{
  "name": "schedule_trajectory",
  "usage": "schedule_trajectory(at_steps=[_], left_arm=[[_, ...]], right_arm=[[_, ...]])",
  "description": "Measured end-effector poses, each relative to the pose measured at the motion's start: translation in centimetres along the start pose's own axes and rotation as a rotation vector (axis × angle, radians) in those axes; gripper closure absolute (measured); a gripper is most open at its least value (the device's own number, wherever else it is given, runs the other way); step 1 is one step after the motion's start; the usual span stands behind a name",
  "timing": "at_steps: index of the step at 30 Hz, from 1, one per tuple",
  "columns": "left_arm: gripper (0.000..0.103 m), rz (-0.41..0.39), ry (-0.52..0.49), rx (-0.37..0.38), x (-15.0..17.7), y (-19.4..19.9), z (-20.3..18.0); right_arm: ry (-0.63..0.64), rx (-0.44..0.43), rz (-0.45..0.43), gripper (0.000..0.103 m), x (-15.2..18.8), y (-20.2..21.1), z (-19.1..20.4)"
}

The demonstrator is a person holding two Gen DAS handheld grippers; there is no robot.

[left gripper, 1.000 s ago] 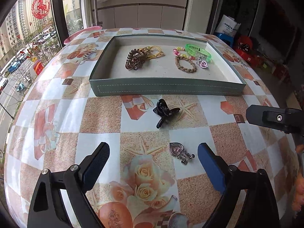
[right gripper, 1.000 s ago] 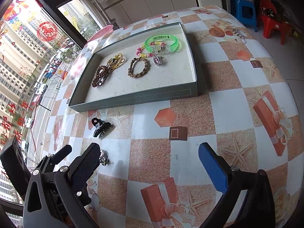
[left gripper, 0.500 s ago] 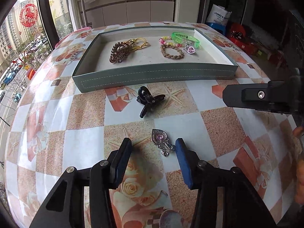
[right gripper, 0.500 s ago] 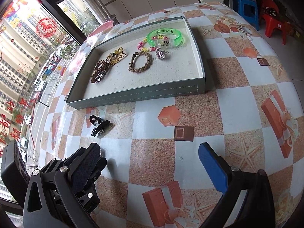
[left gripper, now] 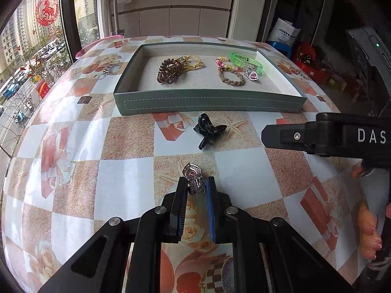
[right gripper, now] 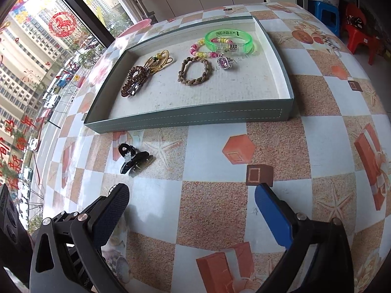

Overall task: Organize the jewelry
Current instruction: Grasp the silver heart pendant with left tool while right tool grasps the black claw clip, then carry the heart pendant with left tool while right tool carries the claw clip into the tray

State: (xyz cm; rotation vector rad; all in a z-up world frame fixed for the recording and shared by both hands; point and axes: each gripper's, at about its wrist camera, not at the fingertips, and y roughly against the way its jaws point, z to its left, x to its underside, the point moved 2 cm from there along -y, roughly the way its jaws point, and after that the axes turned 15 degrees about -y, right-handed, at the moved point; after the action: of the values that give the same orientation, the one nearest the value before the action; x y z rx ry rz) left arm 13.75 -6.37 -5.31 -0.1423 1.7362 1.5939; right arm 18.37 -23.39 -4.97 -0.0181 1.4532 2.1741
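My left gripper (left gripper: 195,185) is shut on a silver heart charm with a pink stone (left gripper: 193,174), held just above the patterned table. A black hair claw (left gripper: 207,130) lies on the table in front of the grey-green tray (left gripper: 210,102); it also shows in the right wrist view (right gripper: 134,160). The tray (right gripper: 190,117) holds a brown coil hair tie (right gripper: 134,79), yellow elastics (right gripper: 160,61), a braided bracelet (right gripper: 195,73), a beaded bracelet (right gripper: 199,50), a green bangle (right gripper: 229,40) and a pink charm (right gripper: 224,62). My right gripper (right gripper: 193,207) is open and empty over the table.
The round table has a checkered cloth (right gripper: 212,210). A pink plate (left gripper: 97,46) sits at the far left edge. A window is on the left; cabinets stand behind. Red and blue stools (right gripper: 342,22) stand on the floor to the right. The right gripper's body (left gripper: 330,136) reaches in from the right.
My left gripper moved forward and closed its jaws on the heart charm, which was lying loose on the table. The right gripper stayed open and shifted slightly.
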Motion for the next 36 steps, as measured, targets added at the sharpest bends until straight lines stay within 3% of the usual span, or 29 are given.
schedule_trajectory(at_steps=[4,10,14,21,27,36], left_arm=[[0.075,-0.007,0.029,-0.014,0.4,0.3,1.0],[0.075,0.003,0.05,-0.016,1.1,0.1,1.6],[0.075,0.006,0.061,-0.01,1.4,0.0,1.6],[0.075,0.005,0.063,-0.006,1.4,0.0,1.5],[0.075,0.005,0.067,-0.007,1.4,0.0,1.5],[0.075,0.004,0.068,-0.004,1.4,0.0,1.5]], right_arm=[[0.048,0.009,-0.01,0.004,0.1,-1.0,1.8],[0.115,0.0,-0.013,0.023,-0.1,-2.4,4.8],[0.15,-0.021,-0.003,0.026,-0.6,-3.3,6.3],[0.222,0.021,0.003,0.039,-0.4,-4.7,8.0],[0.308,0.086,-0.012,0.064,0.1,-5.1,9.0],[0.317,0.107,-0.038,0.065,0.8,-4.2,8.2]])
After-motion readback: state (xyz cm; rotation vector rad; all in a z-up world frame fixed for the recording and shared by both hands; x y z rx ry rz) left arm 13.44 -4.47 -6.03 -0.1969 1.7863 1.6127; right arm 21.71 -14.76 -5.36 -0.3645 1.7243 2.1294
